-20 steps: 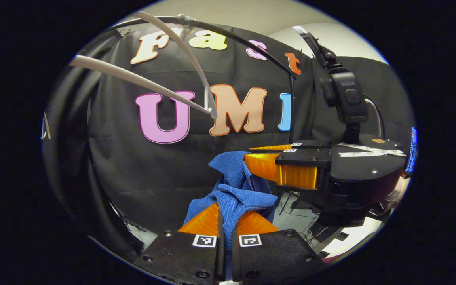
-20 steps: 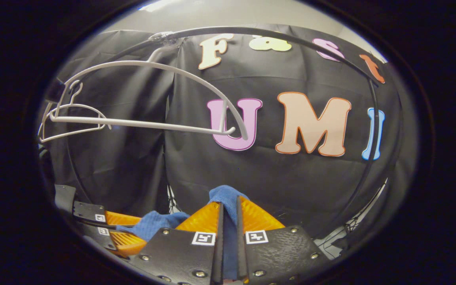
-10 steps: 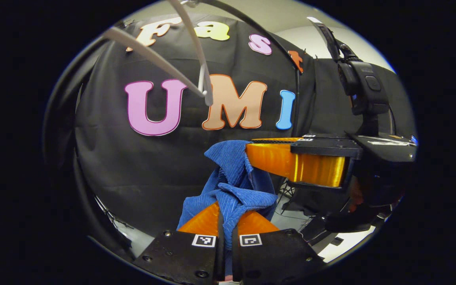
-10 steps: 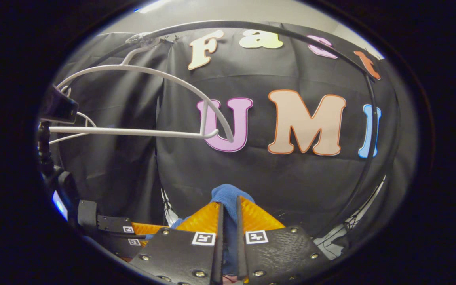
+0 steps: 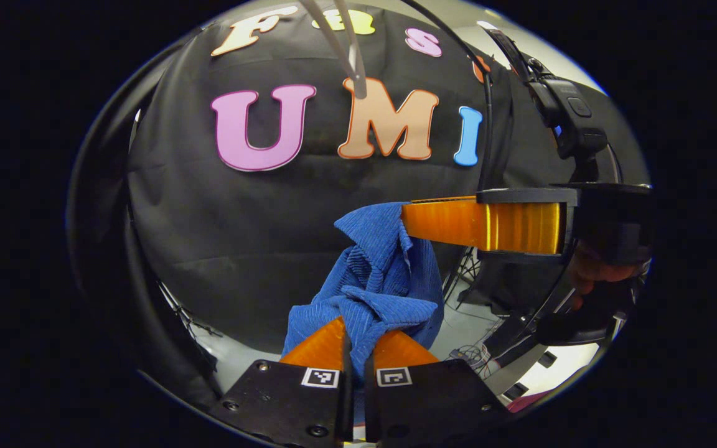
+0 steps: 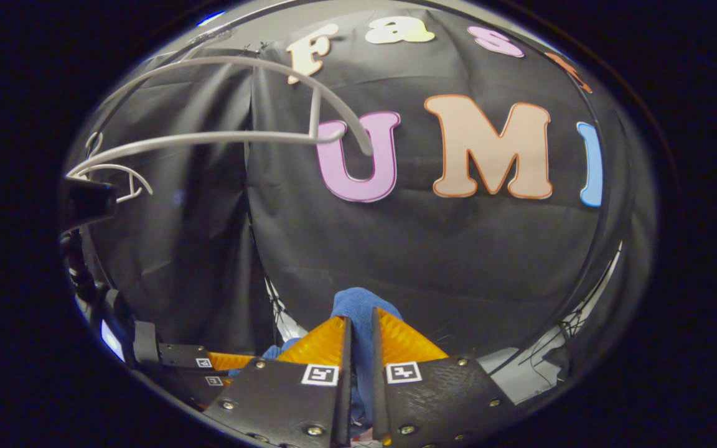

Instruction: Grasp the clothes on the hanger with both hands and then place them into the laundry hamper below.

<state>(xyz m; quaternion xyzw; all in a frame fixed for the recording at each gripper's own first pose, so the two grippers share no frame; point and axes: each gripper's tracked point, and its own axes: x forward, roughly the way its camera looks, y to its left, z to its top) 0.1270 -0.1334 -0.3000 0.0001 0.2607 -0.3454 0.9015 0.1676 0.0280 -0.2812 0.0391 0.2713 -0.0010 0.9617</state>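
Since one second ago the white plastic clothes hanger point(image 6: 221, 134) has risen toward the top of both views, which indicates both hand-held grippers have come down away from it with the garment. The blue ribbed knit garment point(image 5: 374, 280) is off the hanger and hangs bunched between the two tools, in front of the booth's black cloth wall.

Left hand-held gripper point(image 5: 354, 339): fingers together, clamped on a fold of the blue fabric, which bulges out above the tips. Right hand-held gripper point(image 6: 358, 333): likewise closed to a thin gap with blue fabric pinched between the fingers. In the left gripper view the right tool reaches in from the right side and grips the garment's upper corner.

Judgement: removal from the hanger is complete; lowering is under way. The laundry hamper cannot be located, so remaining travel cannot be assessed.
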